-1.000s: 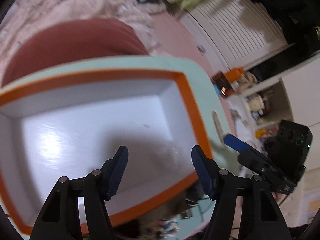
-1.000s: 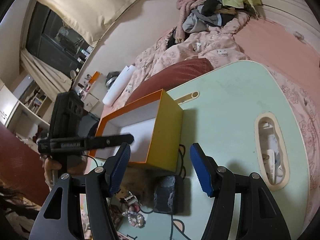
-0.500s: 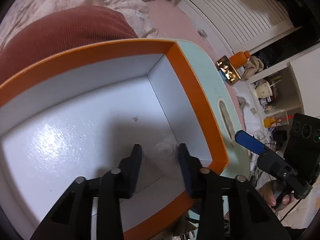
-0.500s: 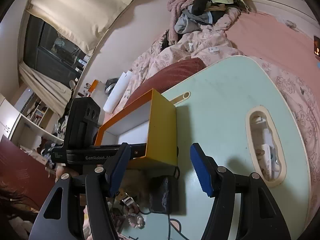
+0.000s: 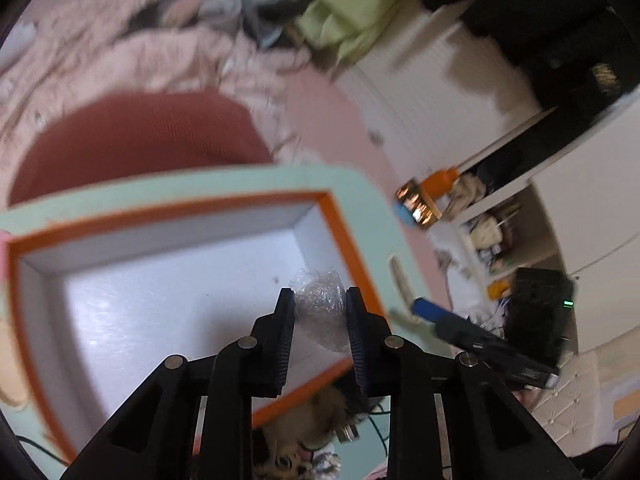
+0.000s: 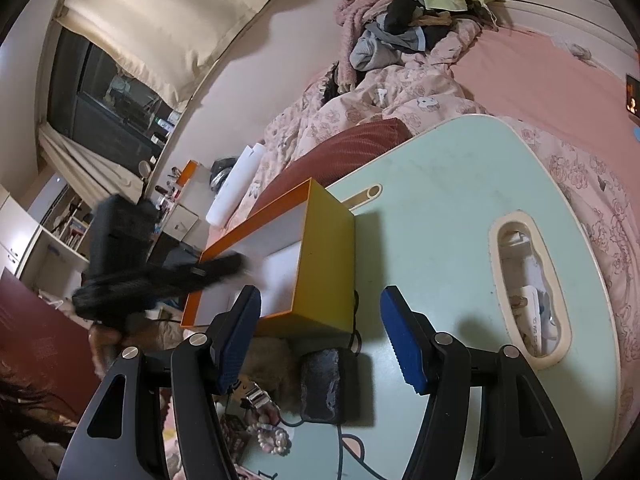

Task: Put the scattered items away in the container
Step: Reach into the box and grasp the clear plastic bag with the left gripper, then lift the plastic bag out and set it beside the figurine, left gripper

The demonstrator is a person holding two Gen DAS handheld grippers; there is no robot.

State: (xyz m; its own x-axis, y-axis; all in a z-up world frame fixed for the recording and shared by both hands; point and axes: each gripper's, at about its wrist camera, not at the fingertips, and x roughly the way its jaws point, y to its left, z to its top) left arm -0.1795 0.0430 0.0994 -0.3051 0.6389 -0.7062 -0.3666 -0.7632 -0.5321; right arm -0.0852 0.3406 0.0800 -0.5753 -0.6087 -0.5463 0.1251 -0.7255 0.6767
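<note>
Left gripper (image 5: pixel 320 304): jaws just closing, now clenched on bubble wrap (image 5: pixel 320 300) above box (image 5: pixel 340 228), near right corner. Right gripper (image 6: pixel 320 336) released, empty. Next: you clear wrap from box, judging by grip.

My left gripper (image 5: pixel 320 308) has black angular arms with triangular cut-outs, round silver screws at the joints and dark blue ribbed pads (image 5: pixel 354 320). My right gripper (image 6: pixel 320 336) is built alike, its pads (image 6: pixel 402 344) brighter blue, with a green light on its black camera block.
</note>
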